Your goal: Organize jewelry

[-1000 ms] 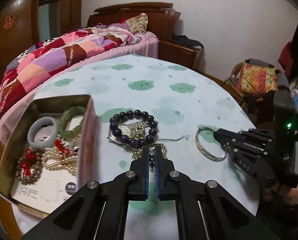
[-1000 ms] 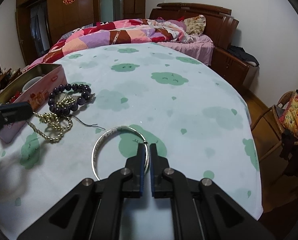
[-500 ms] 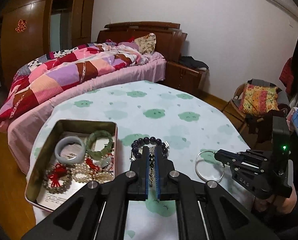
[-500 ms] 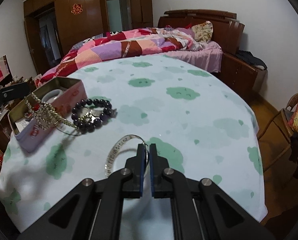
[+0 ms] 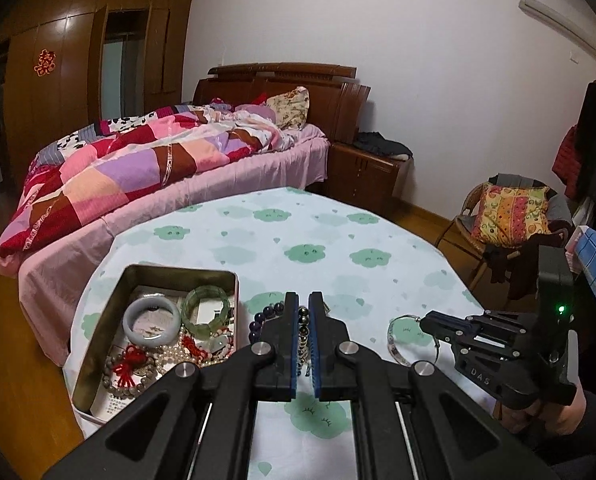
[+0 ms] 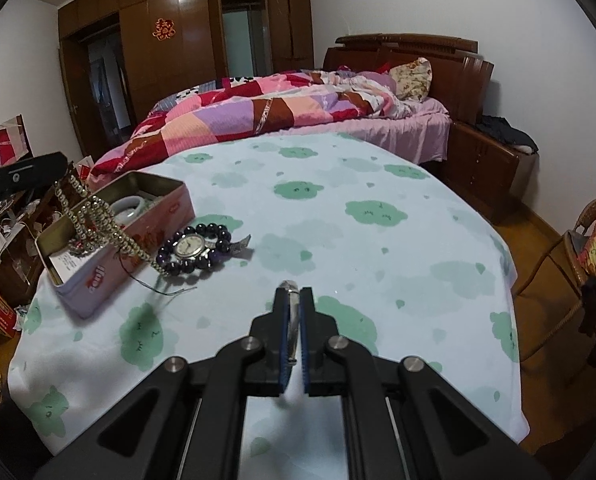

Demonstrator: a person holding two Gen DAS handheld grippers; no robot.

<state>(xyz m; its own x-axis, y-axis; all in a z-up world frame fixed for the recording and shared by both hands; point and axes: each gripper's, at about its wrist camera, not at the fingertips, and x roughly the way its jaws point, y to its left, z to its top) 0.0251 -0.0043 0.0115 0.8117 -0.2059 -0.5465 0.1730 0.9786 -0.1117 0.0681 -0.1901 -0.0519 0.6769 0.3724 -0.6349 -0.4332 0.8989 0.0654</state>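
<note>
Gold chain and silver bangle lifted for the tin.

Left hand-held gripper (image 5: 303,344) pinching gold chain (image 6: 98,220), nearer the tin (image 5: 98,344) at its left; right hand-held gripper (image 6: 294,324) pinching silver bangle (image 5: 398,340), farther off.

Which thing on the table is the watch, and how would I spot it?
Find the round table with green clouds, then the pink tin near its edge. Beside the tin lies a ring of dark beads; the watch rests within it, the only thing with a pale round dial.
</note>
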